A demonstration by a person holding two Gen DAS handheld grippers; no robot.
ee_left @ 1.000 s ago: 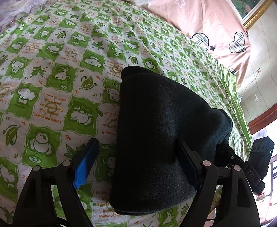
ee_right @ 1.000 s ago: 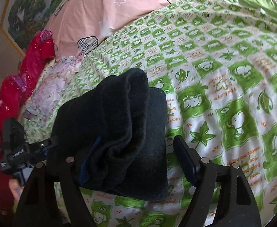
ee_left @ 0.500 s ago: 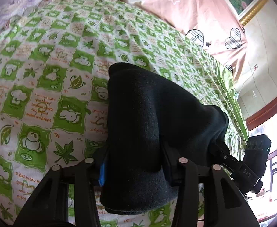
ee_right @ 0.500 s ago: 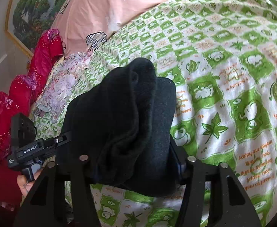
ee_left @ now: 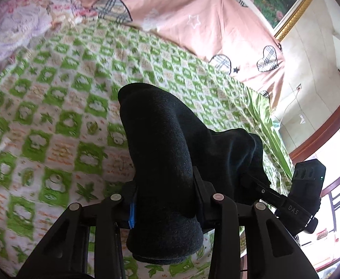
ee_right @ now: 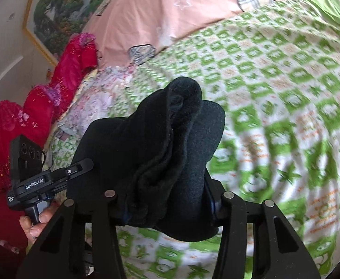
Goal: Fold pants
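The folded pants (ee_left: 160, 153) sit between both closing tools, left tool (ee_left: 164, 200) and right tool (ee_right: 167, 200) pinching them.

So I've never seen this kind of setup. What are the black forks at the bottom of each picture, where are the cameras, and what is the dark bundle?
There is no robot here. A person holds a handheld two-finger gripper in each hand, and each carries a wide-angle camera looking forward along its fingers, so the black forks are the gripper's own fingers. One picture comes from the left gripper, the other from the right gripper. Each view also shows the other gripper off to the side. The dark bundle is a pair of folded black pants, pinched at one end by each gripper, whose jaws are closing on the cloth. Beneath is a bed with a green checked sheet, a pink quilt behind it, and red fabric at the side.
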